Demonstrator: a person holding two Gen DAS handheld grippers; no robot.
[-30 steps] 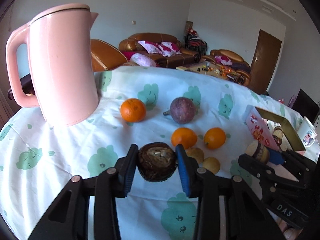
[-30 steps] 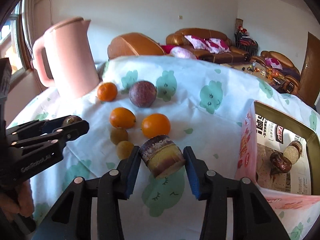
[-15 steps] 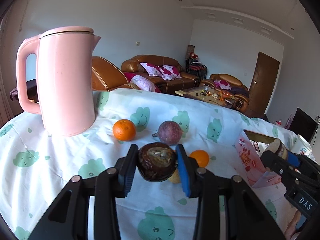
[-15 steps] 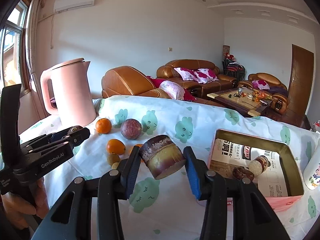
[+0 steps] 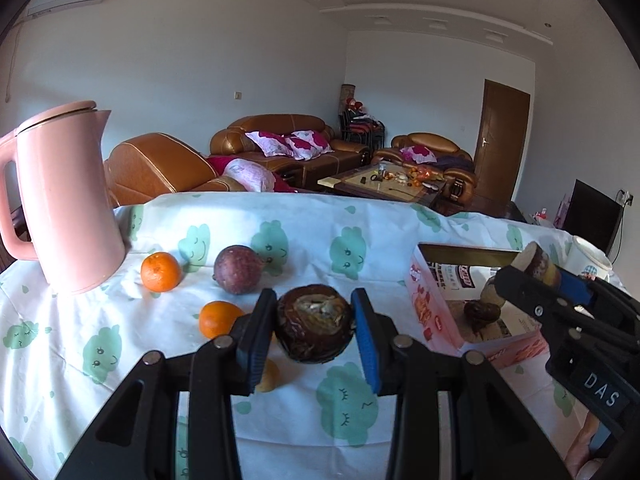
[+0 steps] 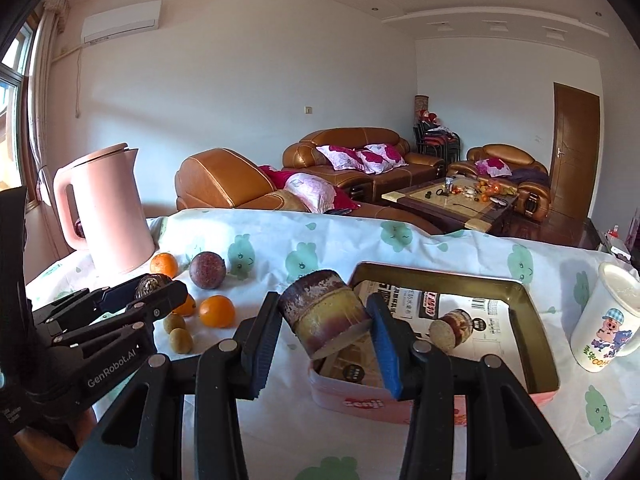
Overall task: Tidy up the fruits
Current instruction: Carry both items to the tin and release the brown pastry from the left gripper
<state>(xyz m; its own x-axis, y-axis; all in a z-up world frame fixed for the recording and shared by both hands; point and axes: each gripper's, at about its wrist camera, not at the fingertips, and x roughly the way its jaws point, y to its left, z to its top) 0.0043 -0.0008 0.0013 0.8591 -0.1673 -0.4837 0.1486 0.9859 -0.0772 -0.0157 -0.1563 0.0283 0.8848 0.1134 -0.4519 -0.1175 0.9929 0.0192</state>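
Observation:
My left gripper (image 5: pixel 315 326) is shut on a dark brown fruit half (image 5: pixel 315 322), held above the cloth left of the pink box (image 5: pixel 430 312). My right gripper (image 6: pixel 325 320) is shut on a cut sugarcane piece (image 6: pixel 322 314), at the near left corner of the pink box (image 6: pixel 536 336). Inside the box lie another cane piece (image 6: pixel 452 328) and a dark fruit (image 5: pixel 482 314). On the cloth lie a purple passion fruit (image 5: pixel 238 269), oranges (image 5: pixel 161 272) (image 5: pixel 218 319) and small yellowish fruits (image 6: pixel 180 340).
A pink kettle (image 5: pixel 66 200) stands at the back left of the table. A white cartoon mug (image 6: pixel 608 322) stands right of the box. The table carries a white cloth with green cloud faces (image 5: pixel 344 400). Sofas and a coffee table lie beyond.
Both grippers have risen and moved right toward the pink box, each still holding its piece. The right gripper now hangs over the box's near left corner.

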